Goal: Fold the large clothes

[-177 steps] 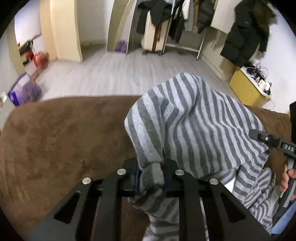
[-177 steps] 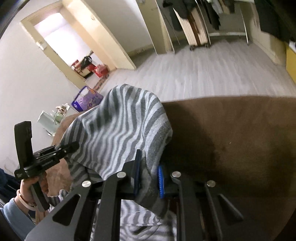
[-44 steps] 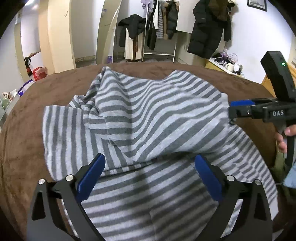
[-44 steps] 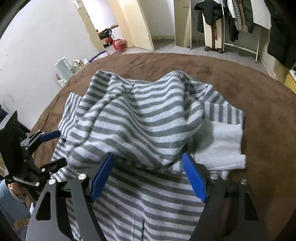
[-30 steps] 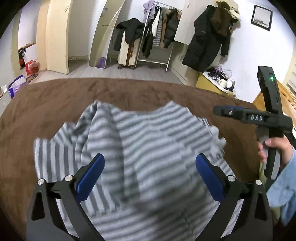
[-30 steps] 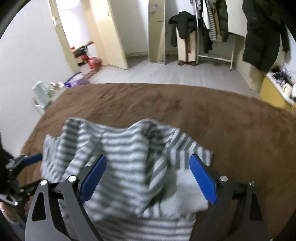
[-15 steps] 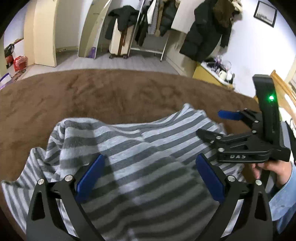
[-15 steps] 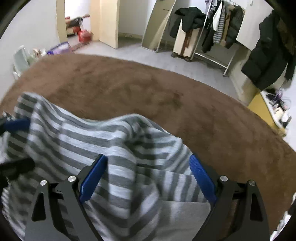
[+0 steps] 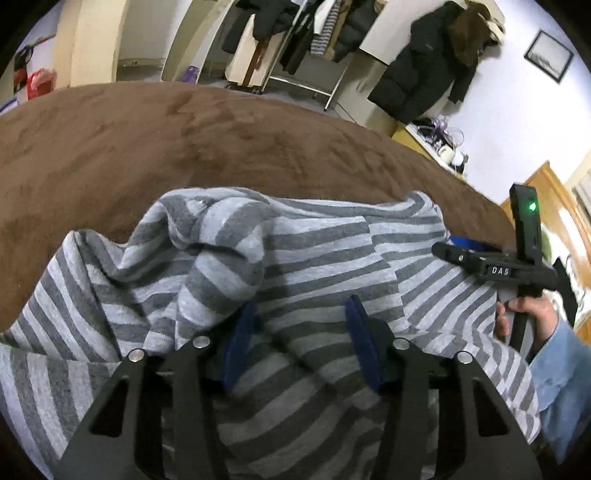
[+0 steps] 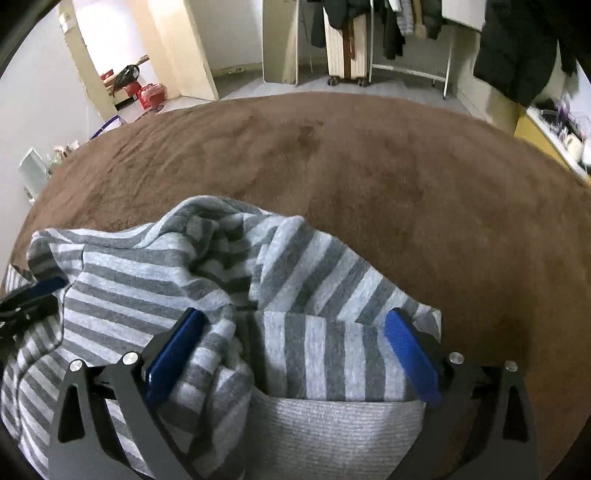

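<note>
A grey and light-grey striped sweatshirt (image 9: 314,251) lies bunched on the brown blanket (image 9: 184,140). My left gripper (image 9: 301,345) points down into it. Its jaws are closing, with a raised fold of the cloth between the blue pads; I do not see them pinch it. In the right wrist view the same sweatshirt (image 10: 129,266) fills the lower left. My right gripper (image 10: 291,354) is wide open, its jaws still opening, low over a striped sleeve and a ribbed hem (image 10: 332,432). The right gripper (image 9: 454,247) also shows at the garment's right edge, held by a hand (image 9: 524,314).
The brown blanket (image 10: 406,166) stretches bare beyond the garment. Past it stand a clothes rail with coats (image 9: 317,33), a pale suitcase (image 10: 347,48), a black coat on the wall (image 9: 428,74) and a yellow cabinet (image 10: 543,136). My left gripper (image 10: 29,295) sits at the left edge.
Both grippers have come down close onto the sweatshirt, which now fills the lower views. The left jaws have narrowed from wide open around a fold. The right jaws remain wide.
</note>
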### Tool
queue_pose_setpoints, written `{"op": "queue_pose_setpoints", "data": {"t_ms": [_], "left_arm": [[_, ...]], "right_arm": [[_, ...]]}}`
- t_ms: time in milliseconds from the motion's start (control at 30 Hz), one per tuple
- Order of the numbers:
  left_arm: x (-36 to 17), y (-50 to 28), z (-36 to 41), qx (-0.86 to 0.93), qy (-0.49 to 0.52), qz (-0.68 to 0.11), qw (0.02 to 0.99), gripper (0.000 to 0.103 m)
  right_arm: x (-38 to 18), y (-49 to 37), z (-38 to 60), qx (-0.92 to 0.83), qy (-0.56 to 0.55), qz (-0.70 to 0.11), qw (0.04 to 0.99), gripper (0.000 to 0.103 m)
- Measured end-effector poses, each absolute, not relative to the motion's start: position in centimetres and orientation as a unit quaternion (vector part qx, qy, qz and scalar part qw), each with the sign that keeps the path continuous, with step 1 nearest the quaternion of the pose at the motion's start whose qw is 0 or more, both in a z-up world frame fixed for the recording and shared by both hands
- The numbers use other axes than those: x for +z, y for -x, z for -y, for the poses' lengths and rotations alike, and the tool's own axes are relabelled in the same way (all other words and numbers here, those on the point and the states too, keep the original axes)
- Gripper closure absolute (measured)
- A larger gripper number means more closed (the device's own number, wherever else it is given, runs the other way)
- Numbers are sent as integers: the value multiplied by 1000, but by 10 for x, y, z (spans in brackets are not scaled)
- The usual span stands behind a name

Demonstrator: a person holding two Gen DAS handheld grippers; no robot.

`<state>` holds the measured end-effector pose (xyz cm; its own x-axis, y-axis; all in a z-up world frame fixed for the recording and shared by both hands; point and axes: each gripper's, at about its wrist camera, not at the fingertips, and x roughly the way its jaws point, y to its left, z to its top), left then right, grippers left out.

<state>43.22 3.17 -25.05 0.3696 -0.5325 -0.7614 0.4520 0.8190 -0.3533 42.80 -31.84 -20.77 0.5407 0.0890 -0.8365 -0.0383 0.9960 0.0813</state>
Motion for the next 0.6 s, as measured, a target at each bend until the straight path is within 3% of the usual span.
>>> {"op": "queue_pose_setpoints", "data": {"t_ms": [267,300,367,433,600], "left_arm": [[-243,-430,-29,-278,36,-478,832,49],[-240,-429,-31,-275,35,-482,831,47],[-226,-421,-28,-270,35,-488,829,22],[-212,-409,-25,-249,17,-480,841,7],[-197,-363,-27,-225,3,-477,849,7]], "right_arm": [[-200,-426,311,44,-28,-480,876,6],[-193,-424,306,42,-24,-482,875,6],[-172,-413,297,47,-10,-471,881,6],[-153,-396,289,65,-7,-461,885,6],[-131,-340,282,90,-60,-458,882,8]]}}
